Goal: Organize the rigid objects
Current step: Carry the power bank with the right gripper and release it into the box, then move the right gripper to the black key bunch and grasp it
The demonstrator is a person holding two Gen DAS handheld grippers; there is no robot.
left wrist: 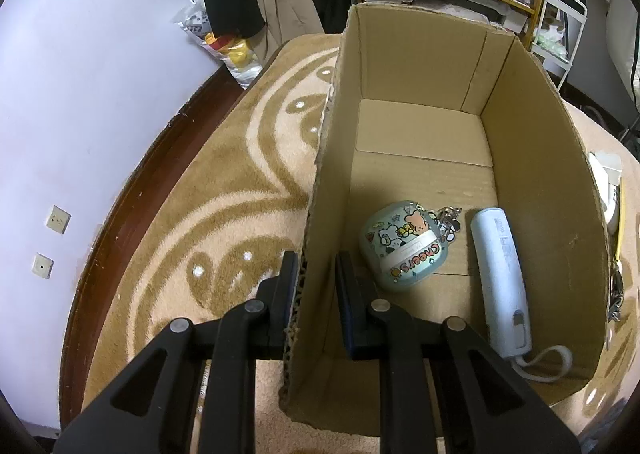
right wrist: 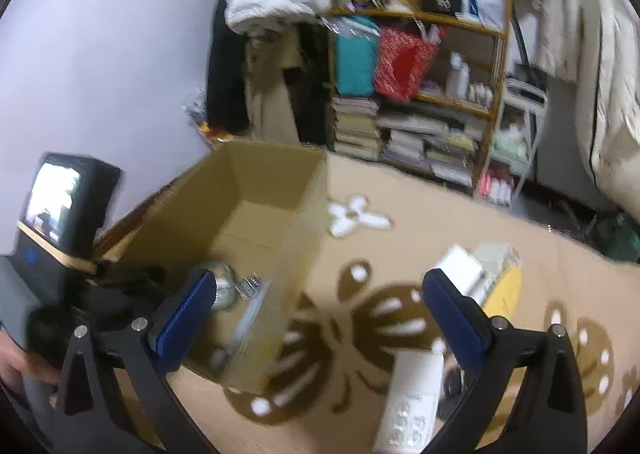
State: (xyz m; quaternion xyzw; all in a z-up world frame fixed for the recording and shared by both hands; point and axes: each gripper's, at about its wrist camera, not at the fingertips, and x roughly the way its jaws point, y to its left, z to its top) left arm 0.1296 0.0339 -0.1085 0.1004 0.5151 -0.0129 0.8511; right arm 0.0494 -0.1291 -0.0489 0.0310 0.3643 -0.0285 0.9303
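my left gripper (left wrist: 316, 286) clamps cardboard box (left wrist: 420, 66) wall | my right gripper (right wrist: 316, 318) spread wide, empty | pale blue stick (left wrist: 500, 282) in box, long axis along box length, cord end nearest me

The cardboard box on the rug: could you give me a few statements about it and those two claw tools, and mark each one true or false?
1. The left gripper straddles the cardboard box wall, one finger outside and one inside. True.
2. The box is empty. False: a cartoon-printed earbud case and a pale blue handheld device lie on its floor.
3. The right gripper is clamped on something. False: its jaws are wide apart with nothing between them.
4. A white box lies outside on the patterned rug. True.
5. The earbud case has a keychain attached. True.
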